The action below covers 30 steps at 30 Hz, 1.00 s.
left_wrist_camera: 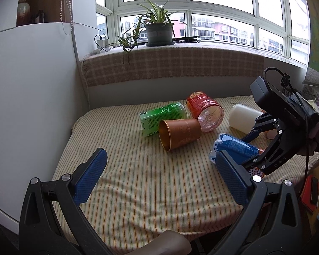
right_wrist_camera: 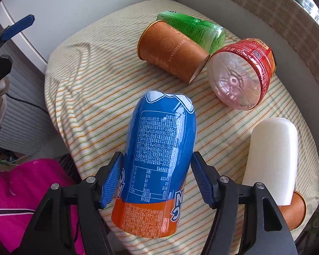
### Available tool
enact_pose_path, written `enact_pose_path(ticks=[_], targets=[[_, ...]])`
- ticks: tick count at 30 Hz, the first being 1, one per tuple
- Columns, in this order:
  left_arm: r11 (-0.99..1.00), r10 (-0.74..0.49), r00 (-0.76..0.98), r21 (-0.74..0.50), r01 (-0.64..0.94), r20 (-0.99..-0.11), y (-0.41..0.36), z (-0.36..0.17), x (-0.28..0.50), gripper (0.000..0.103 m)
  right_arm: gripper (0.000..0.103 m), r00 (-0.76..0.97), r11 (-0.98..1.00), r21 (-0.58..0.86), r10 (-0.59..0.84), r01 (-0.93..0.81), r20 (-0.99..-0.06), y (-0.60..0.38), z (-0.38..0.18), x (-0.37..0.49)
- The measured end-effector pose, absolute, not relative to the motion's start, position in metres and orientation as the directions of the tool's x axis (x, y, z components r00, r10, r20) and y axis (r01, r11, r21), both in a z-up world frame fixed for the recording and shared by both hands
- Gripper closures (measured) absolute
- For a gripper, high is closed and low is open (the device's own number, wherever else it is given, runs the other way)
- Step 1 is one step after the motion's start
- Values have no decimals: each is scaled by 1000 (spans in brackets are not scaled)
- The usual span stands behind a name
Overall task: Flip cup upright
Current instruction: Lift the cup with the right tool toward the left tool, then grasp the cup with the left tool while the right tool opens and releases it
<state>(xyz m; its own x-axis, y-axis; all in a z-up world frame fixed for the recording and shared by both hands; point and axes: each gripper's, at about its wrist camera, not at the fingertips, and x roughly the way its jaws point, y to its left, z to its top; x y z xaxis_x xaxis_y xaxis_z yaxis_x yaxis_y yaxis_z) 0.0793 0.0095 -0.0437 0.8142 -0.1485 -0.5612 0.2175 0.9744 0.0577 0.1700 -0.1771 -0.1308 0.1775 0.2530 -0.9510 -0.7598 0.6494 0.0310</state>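
Several cups lie on their sides on a striped cloth-covered table point(left_wrist_camera: 138, 180). A blue and orange cup point(right_wrist_camera: 159, 161) lies between the fingers of my right gripper point(right_wrist_camera: 157, 178), whose blue pads point(right_wrist_camera: 112, 180) stand on both sides of it, close but with small gaps. It also shows in the left wrist view point(left_wrist_camera: 234, 146). A brown paper cup point(left_wrist_camera: 180, 133) point(right_wrist_camera: 174, 51) lies mid-table. My left gripper point(left_wrist_camera: 159, 174) is open and empty above the table's near part.
A green cup point(left_wrist_camera: 161, 116) point(right_wrist_camera: 193, 29), a red cup point(left_wrist_camera: 206, 110) point(right_wrist_camera: 242, 72) and a white cup point(left_wrist_camera: 242, 116) point(right_wrist_camera: 272, 159) lie around. Another brown cup point(right_wrist_camera: 293, 210) lies at the right edge. A white cabinet point(left_wrist_camera: 32, 106) stands left; a potted plant point(left_wrist_camera: 159, 31) is on the windowsill.
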Motion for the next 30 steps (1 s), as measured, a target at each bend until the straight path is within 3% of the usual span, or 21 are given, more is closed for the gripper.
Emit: enact_pose_path(ticks=[13, 22, 30], targets=[[816, -258, 762, 288, 501, -594, -42, -41, 93, 0, 35, 238, 695, 121, 398, -709, -886, -210, -98, 158], [489, -339, 618, 428, 760, -710, -110, -53, 105, 6, 35, 394, 835, 212, 444, -508, -805, -299, -95, 95], [187, -262, 522, 488, 853, -812, -159, -95, 103, 8, 35, 491, 909, 270, 402, -318, -773, -360, -108, 32]])
